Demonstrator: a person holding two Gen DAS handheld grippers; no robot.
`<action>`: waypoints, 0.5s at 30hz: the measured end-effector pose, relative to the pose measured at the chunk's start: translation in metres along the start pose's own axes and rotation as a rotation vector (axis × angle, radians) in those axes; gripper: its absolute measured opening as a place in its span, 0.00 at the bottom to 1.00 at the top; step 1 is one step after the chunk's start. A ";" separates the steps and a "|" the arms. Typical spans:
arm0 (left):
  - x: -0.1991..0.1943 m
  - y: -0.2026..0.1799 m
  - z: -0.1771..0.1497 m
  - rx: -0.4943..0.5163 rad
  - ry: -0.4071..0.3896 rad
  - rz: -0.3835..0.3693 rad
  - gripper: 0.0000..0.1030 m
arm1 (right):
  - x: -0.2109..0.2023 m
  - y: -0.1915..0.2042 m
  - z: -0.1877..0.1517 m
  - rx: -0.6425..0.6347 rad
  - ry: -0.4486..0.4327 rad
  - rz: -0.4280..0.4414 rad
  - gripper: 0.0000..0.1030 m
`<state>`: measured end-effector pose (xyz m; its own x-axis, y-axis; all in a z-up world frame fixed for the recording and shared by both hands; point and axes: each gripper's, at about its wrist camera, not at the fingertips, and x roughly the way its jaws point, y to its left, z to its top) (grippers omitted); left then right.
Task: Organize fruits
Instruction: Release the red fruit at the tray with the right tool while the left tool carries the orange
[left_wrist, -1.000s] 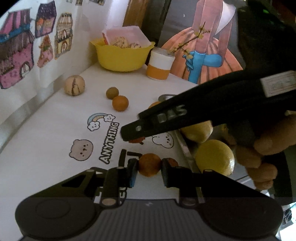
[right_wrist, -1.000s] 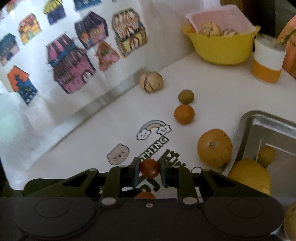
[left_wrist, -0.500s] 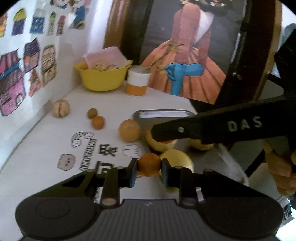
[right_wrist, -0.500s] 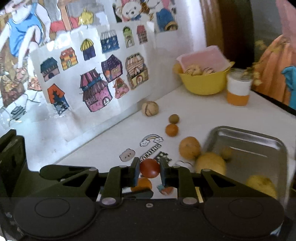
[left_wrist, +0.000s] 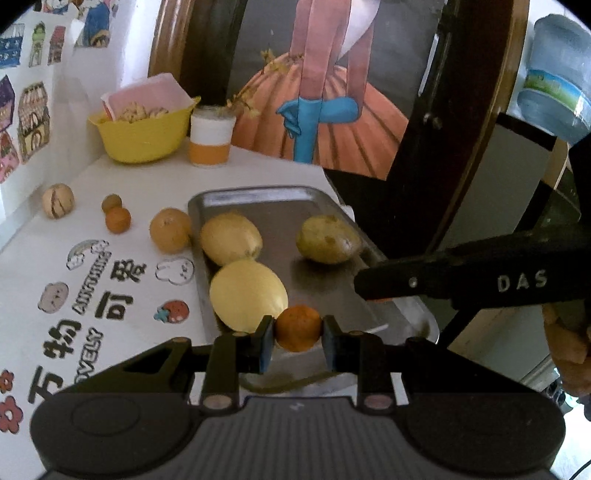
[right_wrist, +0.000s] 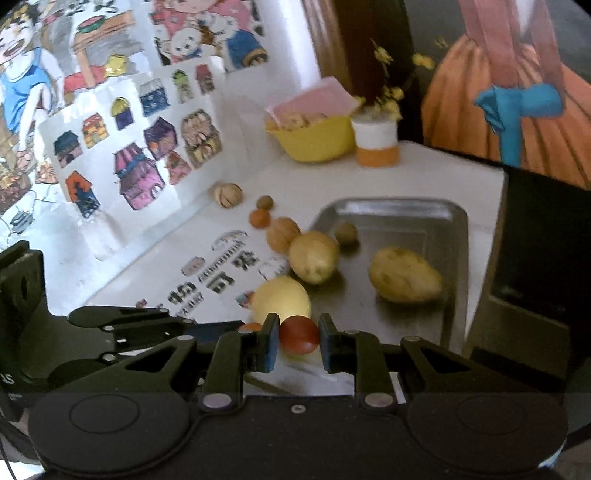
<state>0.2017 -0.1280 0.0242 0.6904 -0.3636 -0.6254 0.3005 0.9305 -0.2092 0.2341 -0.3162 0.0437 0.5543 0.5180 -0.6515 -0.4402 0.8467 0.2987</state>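
Observation:
My left gripper (left_wrist: 298, 334) is shut on a small orange fruit (left_wrist: 298, 328), held above the near end of a metal tray (left_wrist: 314, 206). In the tray lie a yellow lemon (left_wrist: 248, 295), a yellow-brown fruit (left_wrist: 231, 238) and a spotted mango-like fruit (left_wrist: 328, 239). My right gripper (right_wrist: 295, 341) is shut on a small red fruit (right_wrist: 298, 335), hovering over the tray's (right_wrist: 454, 236) near left corner. The right gripper's dark arm (left_wrist: 480, 284) crosses the left wrist view at the right. An orange (left_wrist: 170, 229), a small orange fruit (left_wrist: 117, 219), a brown ball (left_wrist: 111, 201) and a striped fruit (left_wrist: 57, 200) lie on the table.
A yellow bowl (left_wrist: 142, 134) with snacks and a white-and-orange cup (left_wrist: 211, 138) stand at the table's far end. A wall with house stickers (right_wrist: 147, 162) runs along the left. A dark frame (left_wrist: 443, 140) and a poster rise behind the tray. A hand (left_wrist: 569, 354) shows at right.
Both grippers have risen and moved right, from above the printed tabletop to over the tray, each still holding its fruit. The views now show the whole tray from higher up.

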 end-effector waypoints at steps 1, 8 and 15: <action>0.002 -0.001 -0.002 0.001 0.008 0.004 0.29 | 0.003 -0.003 -0.004 0.005 0.005 0.001 0.23; 0.011 0.004 -0.006 -0.002 0.048 0.040 0.29 | 0.033 -0.010 -0.021 0.025 0.038 0.013 0.23; 0.019 0.010 -0.010 -0.005 0.076 0.053 0.29 | 0.047 -0.013 -0.025 0.003 0.037 -0.005 0.24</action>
<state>0.2111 -0.1252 0.0029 0.6531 -0.3099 -0.6909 0.2615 0.9486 -0.1783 0.2488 -0.3062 -0.0082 0.5295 0.5091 -0.6785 -0.4352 0.8496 0.2979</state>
